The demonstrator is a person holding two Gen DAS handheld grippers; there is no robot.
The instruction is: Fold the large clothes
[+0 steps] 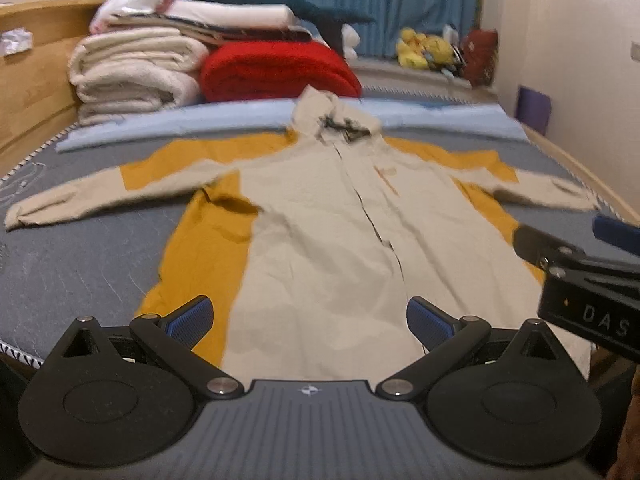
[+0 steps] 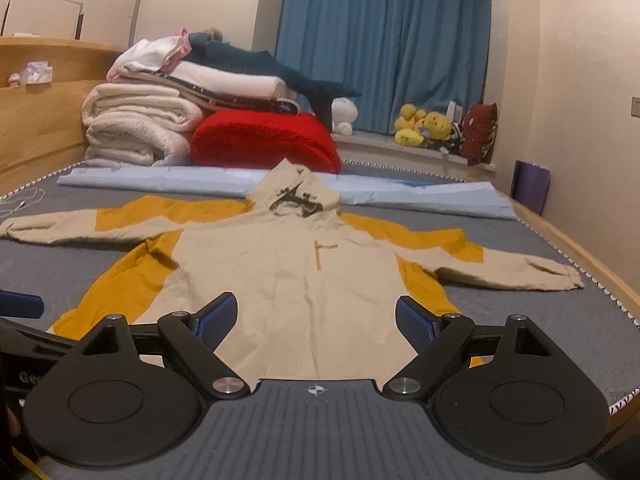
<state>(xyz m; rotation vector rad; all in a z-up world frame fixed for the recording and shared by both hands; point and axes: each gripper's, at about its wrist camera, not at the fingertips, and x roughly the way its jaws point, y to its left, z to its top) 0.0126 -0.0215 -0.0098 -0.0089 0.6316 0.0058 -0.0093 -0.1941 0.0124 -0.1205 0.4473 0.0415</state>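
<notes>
A beige and mustard hooded jacket point(image 1: 320, 224) lies flat, front up, on the grey mattress point(image 1: 80, 248), sleeves spread to both sides and hood at the far end. It also shows in the right wrist view point(image 2: 304, 272). My left gripper point(image 1: 310, 320) is open and empty above the jacket's hem. My right gripper point(image 2: 316, 320) is open and empty above the hem too. The right gripper shows at the right edge of the left wrist view point(image 1: 560, 248), over the jacket's right side.
A stack of folded blankets point(image 1: 136, 68) and a red blanket point(image 1: 276, 72) sit at the far end, behind a pale blue sheet point(image 1: 180, 124). A wooden headboard point(image 1: 32, 80) runs on the left. Plush toys point(image 2: 428, 124) sit by the blue curtain point(image 2: 384, 40).
</notes>
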